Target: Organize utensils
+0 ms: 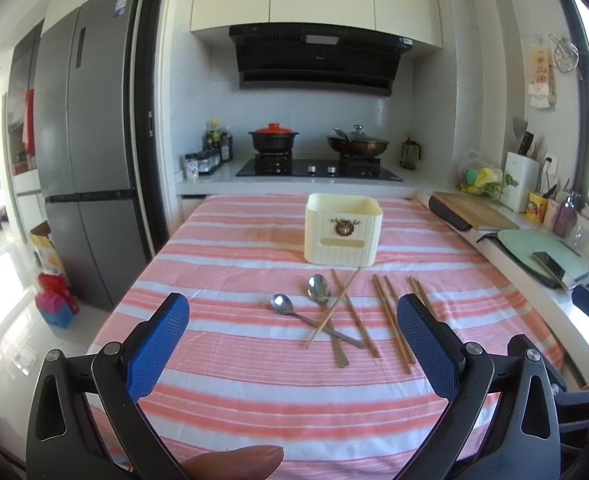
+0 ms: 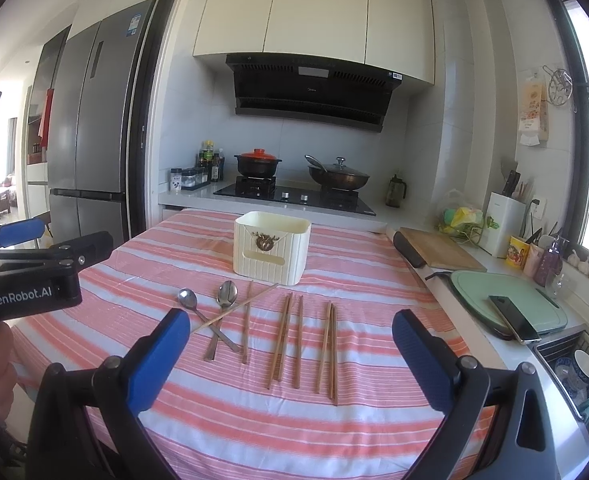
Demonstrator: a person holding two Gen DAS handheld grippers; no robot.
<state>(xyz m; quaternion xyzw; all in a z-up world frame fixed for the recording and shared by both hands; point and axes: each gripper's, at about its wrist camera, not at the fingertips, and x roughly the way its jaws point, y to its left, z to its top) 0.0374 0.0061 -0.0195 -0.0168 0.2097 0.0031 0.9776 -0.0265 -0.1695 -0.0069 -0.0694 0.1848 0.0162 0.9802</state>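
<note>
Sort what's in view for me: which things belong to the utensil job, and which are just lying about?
Job items:
- two spoons
- chopsticks, some crossed over the spoon handles
- cream holder
- left gripper and right gripper, jaws open, empty

Lying about:
- cutting board
- green mat with phone
- pots on the stove

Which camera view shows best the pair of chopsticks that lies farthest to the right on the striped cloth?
The right wrist view: the rightmost chopsticks lie there whole and unobstructed between the open fingers of the right gripper. In the left wrist view, the left gripper has one blue finger covering most of that pair.
</note>
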